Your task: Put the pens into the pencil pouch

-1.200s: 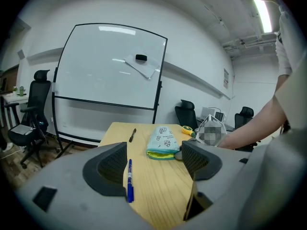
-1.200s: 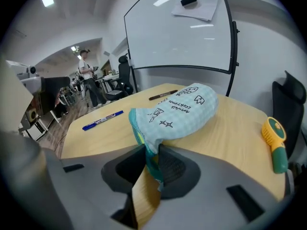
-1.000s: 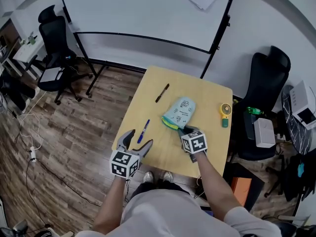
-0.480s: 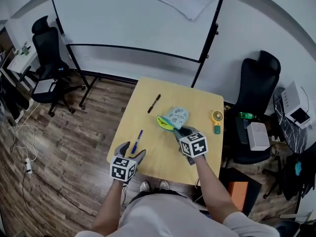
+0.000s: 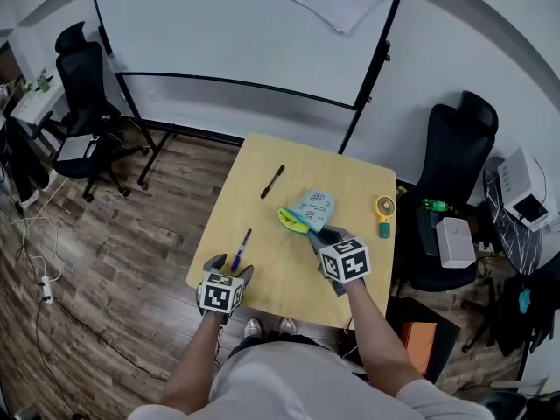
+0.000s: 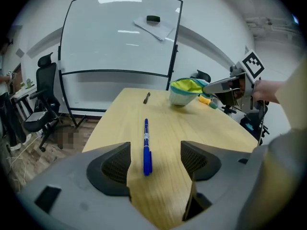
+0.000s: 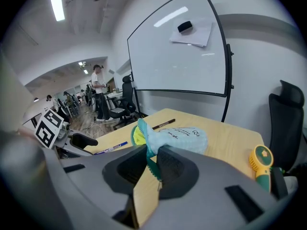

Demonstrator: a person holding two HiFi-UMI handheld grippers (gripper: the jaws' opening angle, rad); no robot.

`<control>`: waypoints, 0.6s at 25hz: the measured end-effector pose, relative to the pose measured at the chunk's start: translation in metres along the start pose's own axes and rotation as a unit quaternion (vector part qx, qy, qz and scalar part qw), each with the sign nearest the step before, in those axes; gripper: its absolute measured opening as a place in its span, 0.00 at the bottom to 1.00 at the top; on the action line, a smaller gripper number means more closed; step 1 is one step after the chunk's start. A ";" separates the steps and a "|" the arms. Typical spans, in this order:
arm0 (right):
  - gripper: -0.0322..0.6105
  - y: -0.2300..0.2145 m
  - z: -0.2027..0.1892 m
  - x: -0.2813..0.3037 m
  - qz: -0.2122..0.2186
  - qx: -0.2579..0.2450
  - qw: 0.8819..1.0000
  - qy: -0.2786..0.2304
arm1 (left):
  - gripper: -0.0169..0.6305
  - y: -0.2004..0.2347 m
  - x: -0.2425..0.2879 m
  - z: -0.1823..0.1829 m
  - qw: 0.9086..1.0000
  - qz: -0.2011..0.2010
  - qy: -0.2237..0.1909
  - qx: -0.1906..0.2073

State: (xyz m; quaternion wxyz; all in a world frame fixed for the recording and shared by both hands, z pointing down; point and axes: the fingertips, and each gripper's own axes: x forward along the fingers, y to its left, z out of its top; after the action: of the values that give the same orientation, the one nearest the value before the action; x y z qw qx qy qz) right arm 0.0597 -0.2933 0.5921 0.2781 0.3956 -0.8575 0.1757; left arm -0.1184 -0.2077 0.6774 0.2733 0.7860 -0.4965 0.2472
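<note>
Framing the blue plastic pen [image 6: 146, 145], lengthwise between its parted jaws, the left hand-held gripper [image 6: 156, 159] hovers while the right hand-held gripper [image 7: 152, 164] pinches the pale-blue fabric pouch [image 7: 180, 138].

The surface [image 5: 282, 278] under me is pale wood grain, smooth and matt. The pencil pouch [image 7: 180, 138] looks like soft light-blue cloth, with a woven green edge and a yellow lining. The blue pen [image 6: 147, 147] is glossy plastic. My left gripper [image 6: 156, 159] has a matt grey plastic shell, and its pads [image 6: 112, 166] are dark with a fine mesh texture. The floor [image 5: 131, 261] is brown wood plank. The whiteboard [image 5: 227, 33] is glossy white.
</note>
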 end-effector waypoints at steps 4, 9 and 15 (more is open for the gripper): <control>0.14 0.002 -0.006 -0.003 0.001 0.004 1.000 0.002 | 0.39 0.002 0.007 -0.009 1.000 0.009 0.026 0.003; 0.14 0.003 -0.010 -0.007 0.000 0.006 1.000 0.002 | 0.30 0.007 0.013 -0.019 0.999 0.017 0.051 -0.005; 0.14 0.005 -0.011 -0.011 0.000 0.006 1.000 0.000 | 0.21 0.015 0.016 -0.024 0.997 0.036 0.070 -0.010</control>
State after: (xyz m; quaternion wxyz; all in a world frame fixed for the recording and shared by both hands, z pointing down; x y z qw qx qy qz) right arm 0.0657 -0.2776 0.5937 0.2761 0.3972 -0.8563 0.1810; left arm -0.1287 -0.2072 0.7085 0.3060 0.7453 -0.5066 0.3068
